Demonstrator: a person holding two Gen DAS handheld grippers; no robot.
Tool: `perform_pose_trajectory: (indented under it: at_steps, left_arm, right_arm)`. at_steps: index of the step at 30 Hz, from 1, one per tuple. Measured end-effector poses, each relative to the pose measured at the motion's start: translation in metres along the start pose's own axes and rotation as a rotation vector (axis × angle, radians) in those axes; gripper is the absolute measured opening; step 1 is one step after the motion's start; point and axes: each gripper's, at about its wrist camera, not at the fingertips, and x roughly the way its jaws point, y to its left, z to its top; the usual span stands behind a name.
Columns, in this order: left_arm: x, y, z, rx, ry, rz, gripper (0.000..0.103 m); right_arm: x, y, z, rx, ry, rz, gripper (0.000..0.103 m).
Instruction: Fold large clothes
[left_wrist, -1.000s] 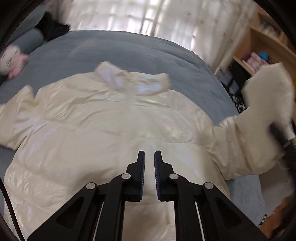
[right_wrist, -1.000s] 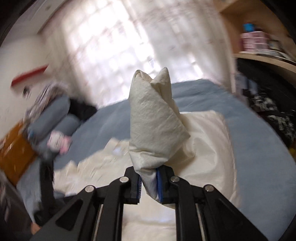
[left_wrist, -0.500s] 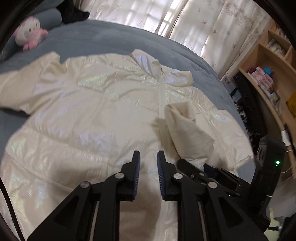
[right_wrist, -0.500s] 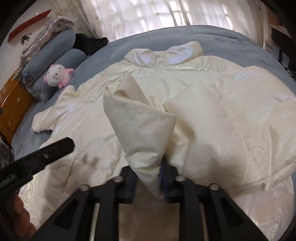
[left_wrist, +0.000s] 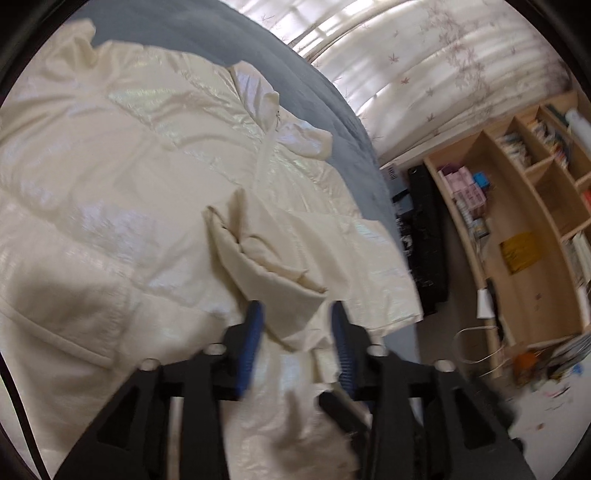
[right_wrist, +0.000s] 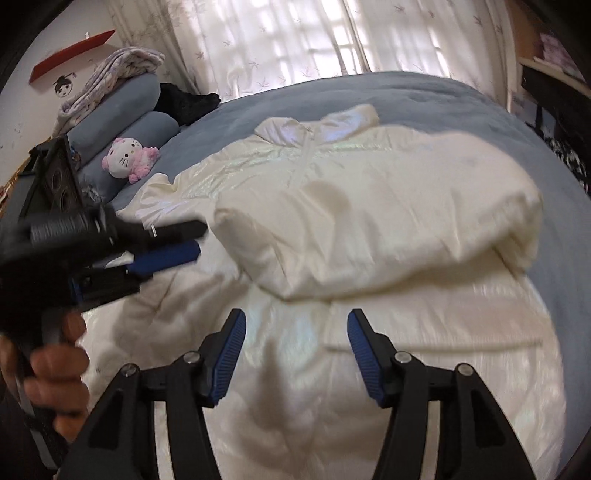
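A cream puffer jacket (left_wrist: 110, 177) (right_wrist: 406, 369) lies face up on the blue-grey bed (right_wrist: 424, 96), collar toward the window. Its right sleeve (right_wrist: 369, 229) (left_wrist: 266, 258) is folded across the chest. My right gripper (right_wrist: 297, 332) hovers just short of that sleeve, its jaws opening, with only the jacket's body below them. My left gripper (left_wrist: 297, 325) (right_wrist: 184, 242), held by a hand (right_wrist: 55, 369), is opening too. The sleeve's cuff (left_wrist: 291, 306) sits loosely between its blue pads, with a gap on the right side.
A pink and white plush cat (right_wrist: 129, 160), grey bolsters (right_wrist: 122, 107) and a black garment (right_wrist: 188, 103) sit at the bed's far left. Wooden shelves (left_wrist: 517, 221) and a cluttered floor (left_wrist: 546, 369) lie past the bed's right edge. Curtains (right_wrist: 295, 37) hang behind the bed.
The right gripper carried the raised sleeve down across the jacket's chest and let it go. The left gripper swung right to the cuff. Both grippers went from shut to open.
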Motion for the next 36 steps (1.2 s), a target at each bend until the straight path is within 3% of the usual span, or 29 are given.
perform_pose_trajectory:
  at_steps: [1, 5, 13, 14, 16, 17, 21, 24, 28, 32, 36]
  left_arm:
    - [0.001, -0.001, 0.001, -0.016, 0.002, -0.01, 0.051]
    - [0.011, -0.005, 0.005, -0.046, 0.021, -0.029, 0.054]
    - [0.048, -0.018, 0.009, 0.026, 0.067, 0.15, 0.057]
    - [0.052, -0.021, 0.009, 0.049, 0.068, 0.169, 0.053]
    - [0.059, -0.03, 0.009, 0.121, 0.067, 0.223, 0.02]
    - [0.062, -0.036, 0.009, 0.161, 0.065, 0.248, 0.016]
    - [0.056, -0.074, 0.011, 0.38, -0.015, 0.332, 0.008]
    - [0.036, -0.11, 0.012, 0.556, -0.158, 0.385, 0.008]
    - [0.012, -0.132, 0.023, 0.681, -0.302, 0.406, 0.008]
    - [0.016, -0.11, 0.046, 0.677, -0.331, 0.508, 0.008]
    - [0.038, -0.046, 0.071, 0.573, -0.255, 0.624, 0.008]
  right_arm:
    - [0.002, -0.005, -0.003, 0.016, 0.008, 0.007, 0.057]
    - [0.014, -0.022, -0.017, 0.083, 0.015, 0.038, 0.057]
    - [0.023, -0.014, -0.026, 0.033, -0.004, -0.009, 0.058]
    - [0.024, -0.015, -0.026, 0.036, -0.004, -0.007, 0.059]
    - [0.025, -0.017, -0.026, 0.044, -0.003, -0.001, 0.059]
    - [0.025, -0.017, -0.026, 0.046, -0.002, -0.001, 0.059]
    - [0.026, -0.017, -0.026, 0.042, -0.004, -0.007, 0.059]
    - [0.028, -0.016, -0.026, 0.042, -0.006, -0.012, 0.059]
    - [0.028, -0.016, -0.026, 0.044, -0.007, -0.011, 0.059]
    - [0.028, -0.014, -0.024, 0.041, 0.01, -0.025, 0.058]
    - [0.024, -0.01, -0.018, 0.049, 0.045, -0.056, 0.058]
